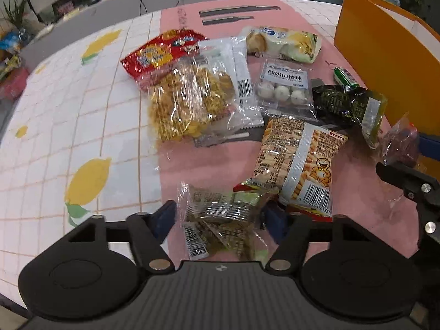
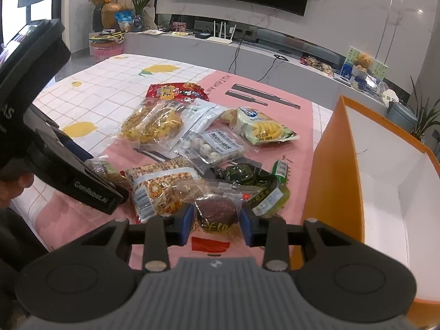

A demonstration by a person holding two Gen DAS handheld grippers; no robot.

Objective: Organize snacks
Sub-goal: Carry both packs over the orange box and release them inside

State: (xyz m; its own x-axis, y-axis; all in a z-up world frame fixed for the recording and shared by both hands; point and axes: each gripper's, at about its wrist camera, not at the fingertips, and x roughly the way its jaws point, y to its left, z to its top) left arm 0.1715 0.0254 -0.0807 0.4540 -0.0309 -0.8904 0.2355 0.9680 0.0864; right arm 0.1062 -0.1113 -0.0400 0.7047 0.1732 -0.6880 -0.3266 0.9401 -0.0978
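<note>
A clear crinkled packet of green-brown snacks (image 1: 220, 220) is clamped between the blue pads of the left gripper (image 1: 218, 220) on the pink tablecloth (image 1: 192, 165). A clear packet holding a dark round cake (image 2: 217, 209) is pinched by the right gripper (image 2: 216, 224) beside the orange cardboard box (image 2: 330, 165).

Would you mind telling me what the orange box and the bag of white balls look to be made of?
Orange box: likely cardboard, matte orange outside, white inside, with thin flat walls and creased corners. Bag of white balls: clear glossy plastic film; contents show through, with glare and crinkles.
</note>
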